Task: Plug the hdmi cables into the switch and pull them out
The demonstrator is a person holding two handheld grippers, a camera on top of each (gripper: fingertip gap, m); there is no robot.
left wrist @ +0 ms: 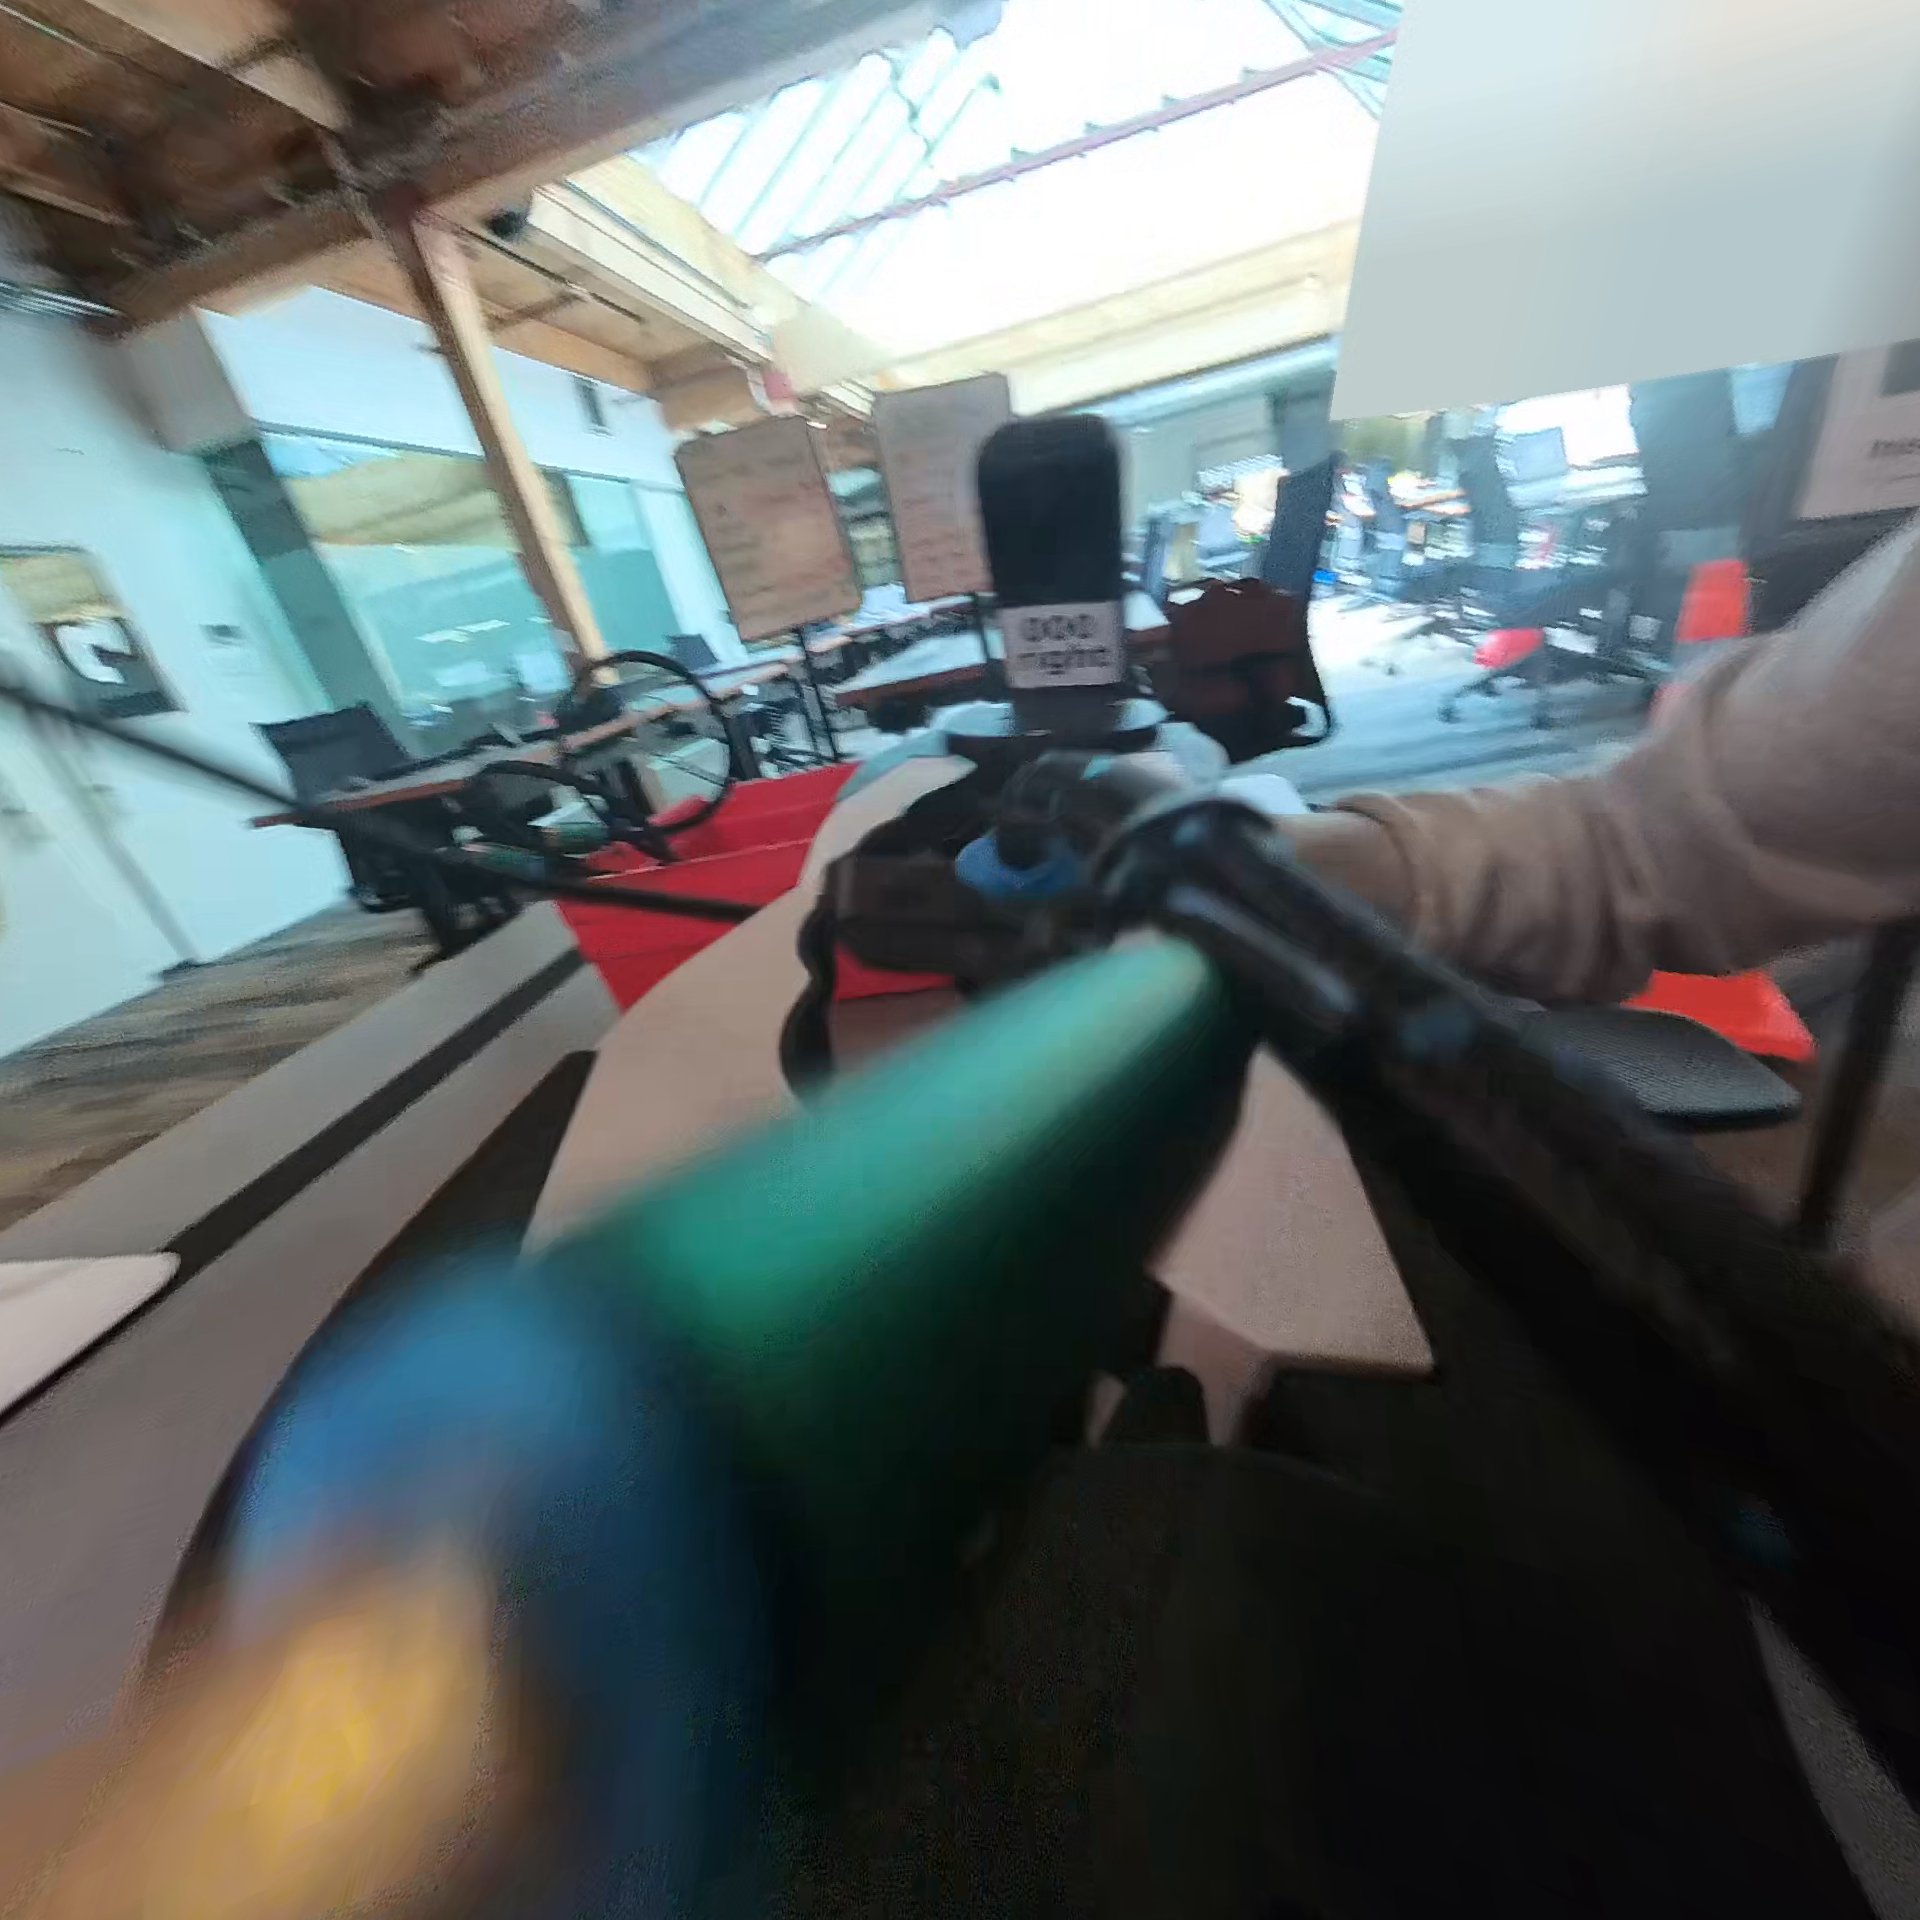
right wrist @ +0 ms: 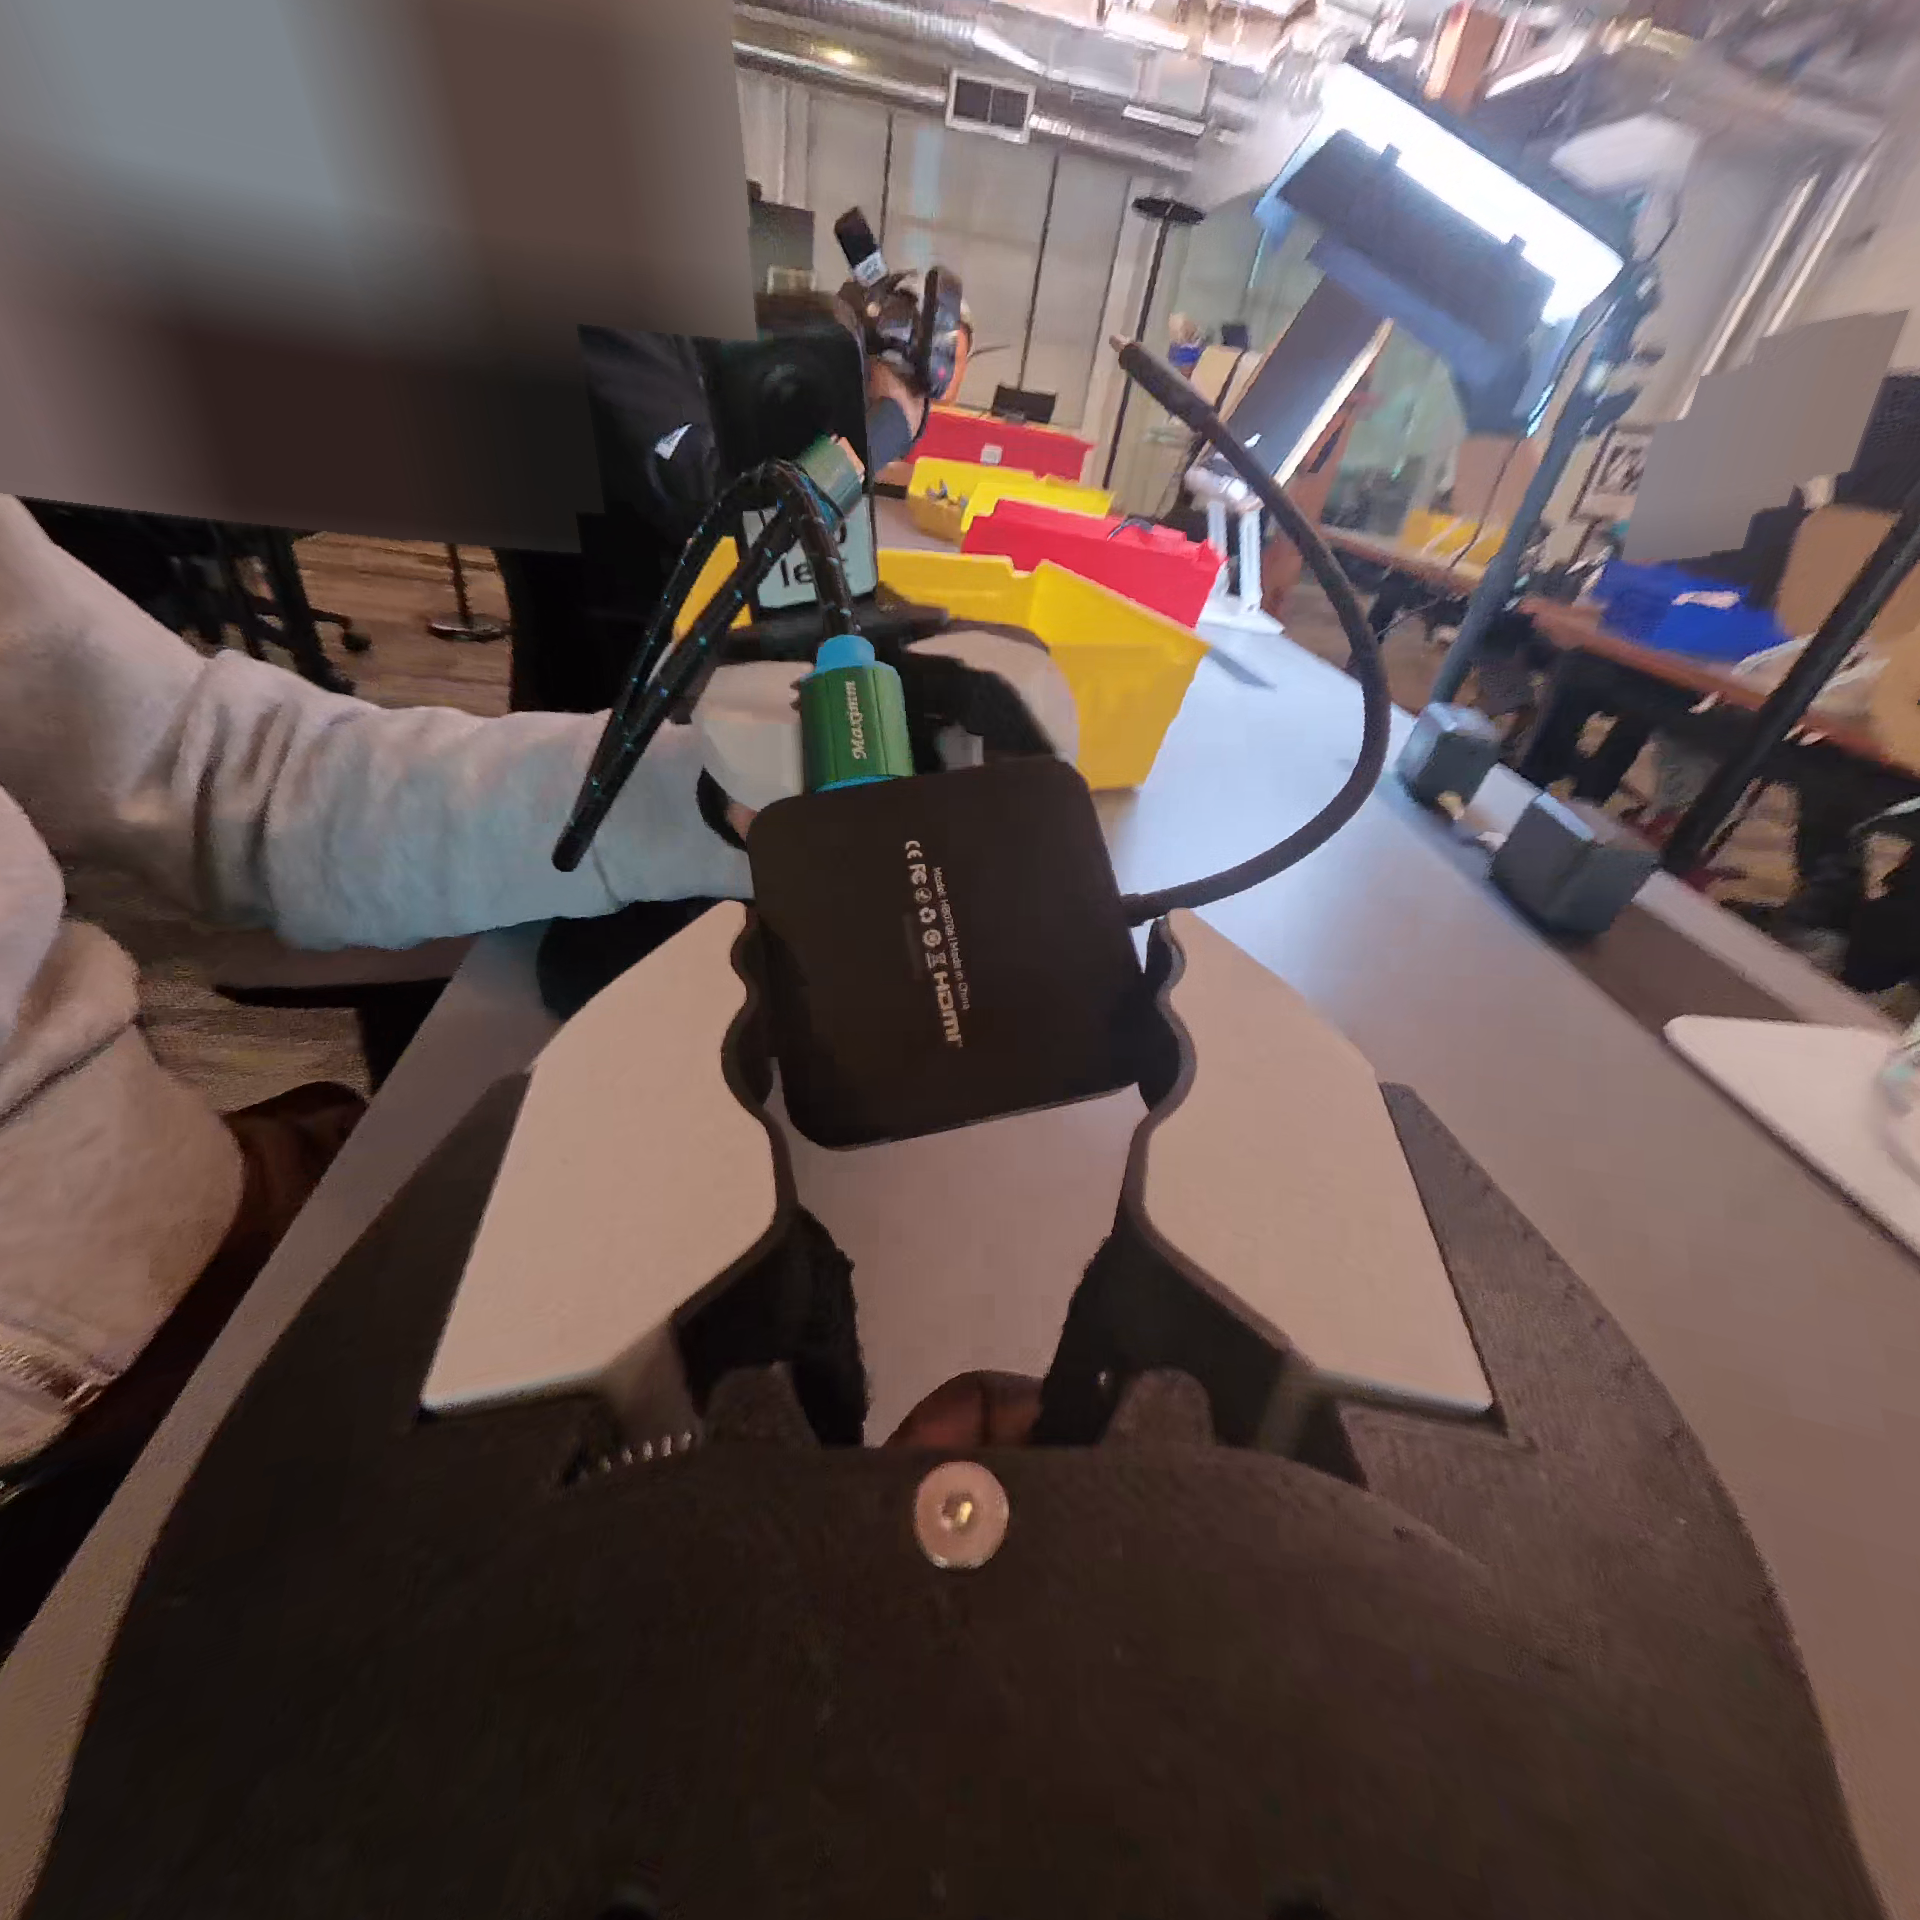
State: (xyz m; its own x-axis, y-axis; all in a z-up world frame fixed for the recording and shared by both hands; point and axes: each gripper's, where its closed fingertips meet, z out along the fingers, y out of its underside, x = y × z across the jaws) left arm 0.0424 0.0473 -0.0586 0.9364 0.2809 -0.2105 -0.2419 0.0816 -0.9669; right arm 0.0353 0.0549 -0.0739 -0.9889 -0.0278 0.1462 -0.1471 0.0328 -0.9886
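Observation:
My right gripper (right wrist: 951, 925) is shut on the black HDMI switch (right wrist: 935, 966) and holds it flat over the grey table (right wrist: 1507, 1091). A green HDMI plug (right wrist: 854, 717) with a blue collar sits in the switch's far edge. My left gripper (right wrist: 894, 696) faces me, its white fingers (right wrist: 748, 727) closed around that plug. Its braided cable (right wrist: 665, 665) loops up to a second green plug (right wrist: 831, 468), which fills the blurred left wrist view (left wrist: 935, 1143). The switch's black pigtail cable (right wrist: 1340, 644) arcs up on the right. The right gripper also shows in the left wrist view (left wrist: 1039, 800).
Yellow bins (right wrist: 1101, 634) and red bins (right wrist: 1101, 551) stand on the table behind the switch. A white mat (right wrist: 1808, 1101) lies at the right edge. Grey stand bases (right wrist: 1569, 862) and a dark pole (right wrist: 1787, 717) are at the right. A person's light sleeve (right wrist: 312, 790) reaches in from the left.

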